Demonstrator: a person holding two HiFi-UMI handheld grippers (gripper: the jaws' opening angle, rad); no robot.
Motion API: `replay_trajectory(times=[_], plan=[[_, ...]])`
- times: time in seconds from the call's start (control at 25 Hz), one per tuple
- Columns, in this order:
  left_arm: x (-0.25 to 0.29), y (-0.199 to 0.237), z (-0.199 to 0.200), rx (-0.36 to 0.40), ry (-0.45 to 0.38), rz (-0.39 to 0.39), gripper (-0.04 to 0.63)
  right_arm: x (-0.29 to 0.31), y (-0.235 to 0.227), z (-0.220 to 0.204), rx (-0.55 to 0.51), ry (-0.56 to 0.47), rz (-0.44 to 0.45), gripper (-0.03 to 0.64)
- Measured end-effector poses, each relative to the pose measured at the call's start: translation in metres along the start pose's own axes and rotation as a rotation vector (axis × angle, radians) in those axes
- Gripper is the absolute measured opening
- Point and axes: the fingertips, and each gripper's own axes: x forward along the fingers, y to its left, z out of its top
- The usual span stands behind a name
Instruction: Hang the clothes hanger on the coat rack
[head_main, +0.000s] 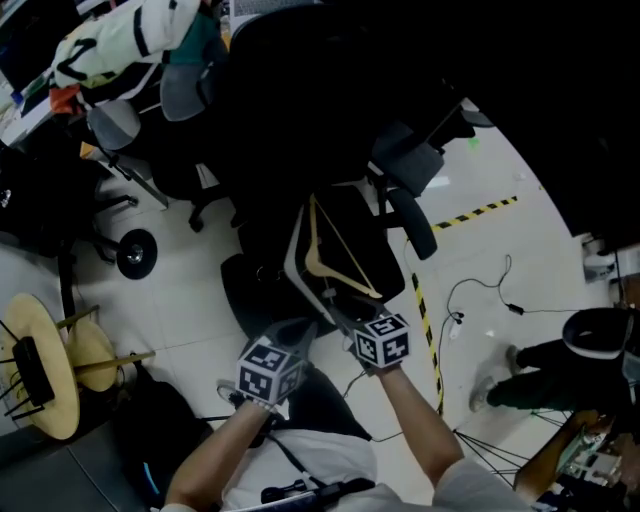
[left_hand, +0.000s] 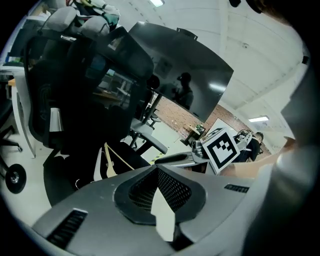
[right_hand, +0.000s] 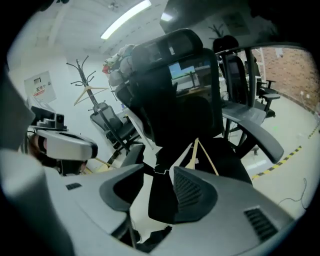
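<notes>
A pale wooden clothes hanger (head_main: 335, 255) lies on the seat of a black office chair (head_main: 390, 150). It also shows in the left gripper view as the hanger (left_hand: 112, 160), and in the right gripper view as the hanger (right_hand: 200, 155). Both grippers hover just short of the seat's near edge, pointing at it. My right gripper (head_main: 345, 318) is open with nothing between its jaws, shown as the right gripper (right_hand: 156, 175). My left gripper (head_main: 298, 335) sits beside it with its jaws together and empty, shown as the left gripper (left_hand: 157, 172). The wooden coat rack (head_main: 40, 365) stands at the far left; it appears again as the coat rack (right_hand: 85, 85).
Other office chairs crowd the back, one piled with clothes (head_main: 110, 40). A chair castor (head_main: 135, 252) sits on the white floor at left. Yellow-black floor tape (head_main: 478, 212) and loose cables (head_main: 480, 290) lie at right, near a person's shoes (head_main: 520, 385).
</notes>
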Motion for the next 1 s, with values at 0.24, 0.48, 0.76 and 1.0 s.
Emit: replay_trajectory(times=[0.24,0.48,0.76,1.0], plan=[[0.051,0.004,-0.013,-0.056,0.029,-0.012,-0.011,0.029,-0.063,-0.032,-0.036,0.100,-0.059,0.215],[0.098,0.022,-0.036,-0.100,0.065,0.003,-0.011,0.068,-0.108,-0.060,-0.061,0.172,-0.073,0.215],[0.135,0.048,-0.061,-0.118,0.117,0.027,-0.011,0.126,-0.150,-0.092,-0.124,0.243,-0.076,0.218],[0.162,0.065,-0.076,-0.172,0.145,0.048,-0.011,0.163,-0.174,-0.115,-0.167,0.324,-0.072,0.222]])
